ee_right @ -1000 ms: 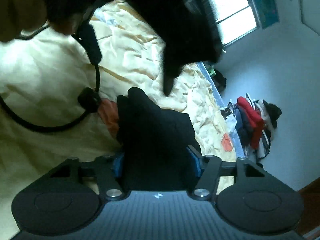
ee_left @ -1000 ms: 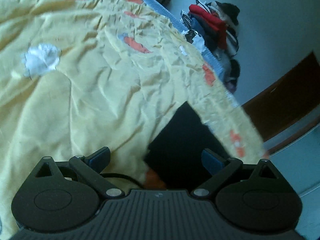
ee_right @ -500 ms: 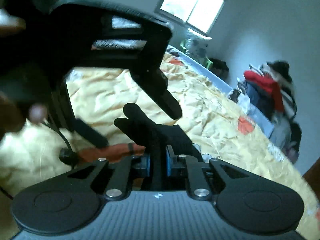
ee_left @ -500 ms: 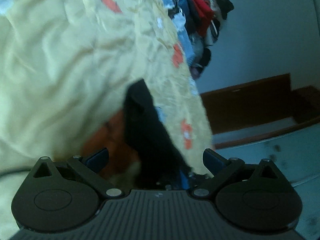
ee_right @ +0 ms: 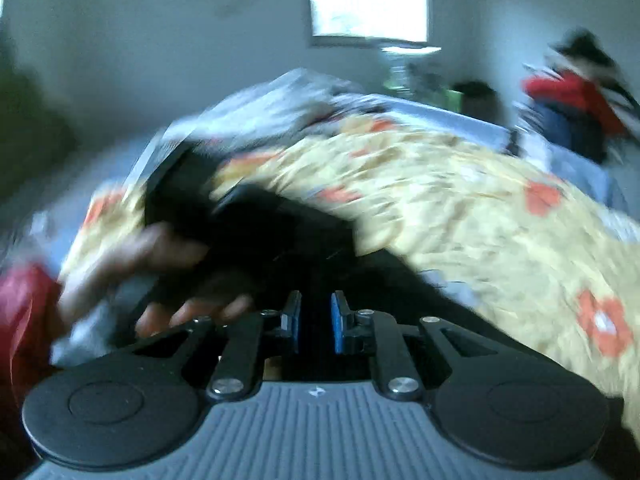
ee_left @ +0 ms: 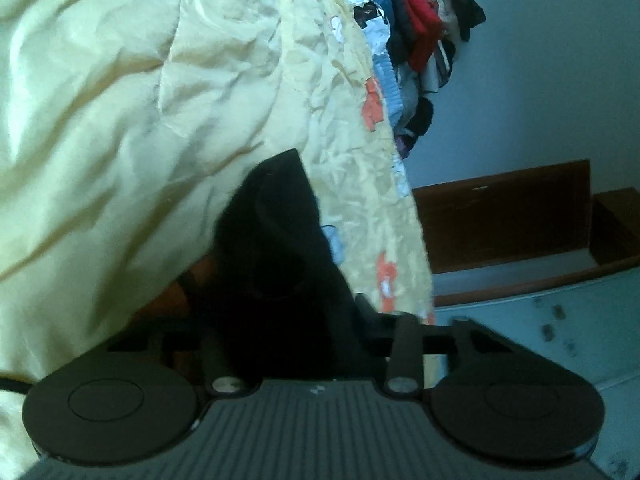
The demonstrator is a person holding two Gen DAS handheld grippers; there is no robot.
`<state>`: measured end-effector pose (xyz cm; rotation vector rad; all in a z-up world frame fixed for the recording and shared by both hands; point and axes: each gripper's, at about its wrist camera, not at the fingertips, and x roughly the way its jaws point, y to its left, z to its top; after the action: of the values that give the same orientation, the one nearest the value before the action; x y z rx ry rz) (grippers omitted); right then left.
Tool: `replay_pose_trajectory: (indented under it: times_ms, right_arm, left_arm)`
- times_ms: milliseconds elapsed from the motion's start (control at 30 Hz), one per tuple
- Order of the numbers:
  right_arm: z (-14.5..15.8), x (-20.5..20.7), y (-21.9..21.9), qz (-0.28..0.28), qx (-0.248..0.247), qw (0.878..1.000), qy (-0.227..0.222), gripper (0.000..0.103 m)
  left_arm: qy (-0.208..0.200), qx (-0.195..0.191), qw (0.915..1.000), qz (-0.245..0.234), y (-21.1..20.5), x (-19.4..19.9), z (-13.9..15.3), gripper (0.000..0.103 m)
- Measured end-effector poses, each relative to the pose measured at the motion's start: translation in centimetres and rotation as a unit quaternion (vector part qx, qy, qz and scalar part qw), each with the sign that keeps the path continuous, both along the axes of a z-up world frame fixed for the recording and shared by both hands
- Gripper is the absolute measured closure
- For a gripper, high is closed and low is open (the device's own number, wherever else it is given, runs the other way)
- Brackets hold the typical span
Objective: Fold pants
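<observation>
Ok so both grippers are on the pants [ee_left: 280, 248] right now, which lie on the bed near the edge of the yellow flowered bedspread [ee_left: 120, 120]. I'll use that bedspread as my reference for everything.

Left gripper [ee_left: 288, 332]: its jaws have just been closing, and black fabric fills the gap between them. The cloth hides the pads, so I read it as pinching the pants, though I can't see the actual contact. From there the pants run straight ahead of the gripper and up across the bedspread, ending in a blunt corner just short of the bedspread's edge.

Right gripper [ee_right: 314, 322]: the 2 blue pads [ee_right: 338, 328] are pressed nearly together with a thin strip of black cloth between them, so it's clamped on the pants as well. This view is badly smeared (lots of motion blur). The person's hand [ee_right: 168, 264] on the other handle sits just left of the jaws.

My read: the long axis of the pants points away from both grippers, across the bedspread. The fold depends on carrying both held points the same way along that axis, so neither side twists.
</observation>
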<state>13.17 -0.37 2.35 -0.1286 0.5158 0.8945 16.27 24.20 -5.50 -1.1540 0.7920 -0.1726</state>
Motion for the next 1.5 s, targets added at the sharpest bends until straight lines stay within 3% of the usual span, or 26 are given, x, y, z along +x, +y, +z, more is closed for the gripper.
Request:
replay_pose_trajectory:
  times_ms: [100,233,400,600,800,967,1333,1500]
  right_arm:
    - [-1.3,2.8,-0.5,-0.077,-0.036,0.996,0.031,0.088]
    - [-4.3,4.9,1.2,-0.076,-0.058,0.993,0.072,0.088]
    - [-4.1,3.9,1.7,-0.07,-0.026,0.994,0.077,0.088]
    - [-1.8,2.2,-1.7,-0.079,0.032,0.995,0.055,0.088]
    - [-0.1,-0.4,-7.8,-0.116,0.088,0.989,0.038,0.088]
    - [-0.2,-2.2,-14.3,-0.15,0.143,0.976,0.061,0.088]
    - [-2.5,-6.1,-26.3,-0.246,0.192,0.947,0.08,0.088]
    - [-3.8,-6.7,-29.8,-0.277,0.204,0.935,0.09,0.088]
  left_arm:
    - [-0.002,0.024,0.9997,0.004,0.0,-0.4,-0.2,0.077]
    - [-0.022,0.107,0.994,0.002,-1.2,-1.0,0.7,0.084]
    - [-0.07,0.232,0.9701,-0.001,-4.3,-2.7,3.6,0.086]
    - [-0.15,0.33,0.9321,-0.015,-9.3,-5.4,7.9,0.085]
    - [-0.199,0.355,0.9112,-0.067,-15.4,-6.3,10.4,0.083]
    - [-0.226,0.362,0.897,-0.116,-21.0,-6.6,10.6,0.083]
    - [-0.254,0.366,0.8667,-0.225,-33.2,-6.9,8.8,0.078]
    - [-0.255,0.364,0.8599,-0.25,-36.8,-6.9,7.6,0.078]
